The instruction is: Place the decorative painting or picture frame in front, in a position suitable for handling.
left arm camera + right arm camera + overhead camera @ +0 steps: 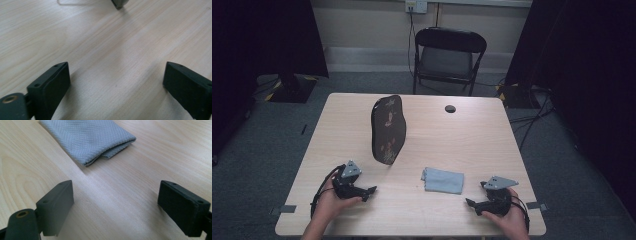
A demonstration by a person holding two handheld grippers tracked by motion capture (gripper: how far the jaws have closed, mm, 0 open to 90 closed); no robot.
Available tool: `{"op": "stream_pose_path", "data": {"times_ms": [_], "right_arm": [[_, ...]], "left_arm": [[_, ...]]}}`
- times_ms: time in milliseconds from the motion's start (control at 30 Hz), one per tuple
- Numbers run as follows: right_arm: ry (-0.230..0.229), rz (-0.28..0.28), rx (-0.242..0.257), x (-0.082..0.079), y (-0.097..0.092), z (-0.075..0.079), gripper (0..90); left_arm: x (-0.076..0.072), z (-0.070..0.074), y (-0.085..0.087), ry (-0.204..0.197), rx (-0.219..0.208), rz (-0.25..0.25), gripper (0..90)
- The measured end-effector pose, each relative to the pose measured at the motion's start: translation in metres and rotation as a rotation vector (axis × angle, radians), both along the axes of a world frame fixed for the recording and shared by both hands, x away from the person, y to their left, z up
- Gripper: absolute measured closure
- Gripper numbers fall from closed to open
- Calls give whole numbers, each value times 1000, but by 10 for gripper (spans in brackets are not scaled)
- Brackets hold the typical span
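1. Two grippers rest near the tabletop's near edge, and neither has hold of anything. The left gripper (371, 190) sits by the near-left corner, its jaws spread wide over bare wood. The right gripper (468, 202) sits by the near-right corner, likewise wide open and empty.
2. The cloth (442, 180) lies folded and flat toward the near edge, right of centre, just ahead of the right gripper and apart from it.
3. The tray (388, 129), dark with a floral pattern, stands tilted on its edge near the tabletop's middle, left of the cloth and untouched.
4. Judging from this, the work has not begun: cloth unlifted, tray unwiped. Everything is left: grasping the cloth and probably steadying the tray.
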State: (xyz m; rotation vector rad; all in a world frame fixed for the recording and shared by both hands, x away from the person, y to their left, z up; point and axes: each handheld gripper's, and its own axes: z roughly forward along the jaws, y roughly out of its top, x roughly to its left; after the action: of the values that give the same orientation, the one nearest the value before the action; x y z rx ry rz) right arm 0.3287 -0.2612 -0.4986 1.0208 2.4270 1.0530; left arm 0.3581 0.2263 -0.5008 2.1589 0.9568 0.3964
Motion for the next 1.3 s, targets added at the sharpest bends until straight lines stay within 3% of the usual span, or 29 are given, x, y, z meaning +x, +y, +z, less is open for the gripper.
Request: {"op": "stream_pose_path", "data": {"times_ms": [200, 267, 400, 533, 700, 800, 867, 933, 1133, 1300], "right_arm": [[-15, 8, -15, 0, 1, 4, 150], [-20, 22, 11, 1, 3, 5, 151], [-18, 25, 13, 2, 5, 5, 151], [-25, 32, 33, 4, 8, 8, 158], [-31, 45, 18, 7, 12, 10, 165], [-26, 54, 20, 8, 16, 9, 165], [-23, 59, 18, 9, 16, 9, 165], [-29, 62, 19, 10, 18, 10, 165], [-36, 77, 14, 13, 25, 13, 165], [-41, 98, -1, 12, 30, 14, 165]], "left_arm": [[0, 3, 3, 4, 6, 38, 153], [1, 5, 4, 23, 8, 37, 160], [1, 9, 1, 37, -26, 42, 181], [-1, 12, -1, 53, -43, 39, 181], [-2, 17, -1, 80, -49, 34, 211], [-3, 25, -4, 97, -90, 48, 214], [-2, 30, -6, 109, -91, 52, 214], [-1, 35, -9, 92, -73, 57, 214], [9, 58, -10, 92, -119, 95, 214], [16, 76, -16, 89, -102, 99, 214]]}}
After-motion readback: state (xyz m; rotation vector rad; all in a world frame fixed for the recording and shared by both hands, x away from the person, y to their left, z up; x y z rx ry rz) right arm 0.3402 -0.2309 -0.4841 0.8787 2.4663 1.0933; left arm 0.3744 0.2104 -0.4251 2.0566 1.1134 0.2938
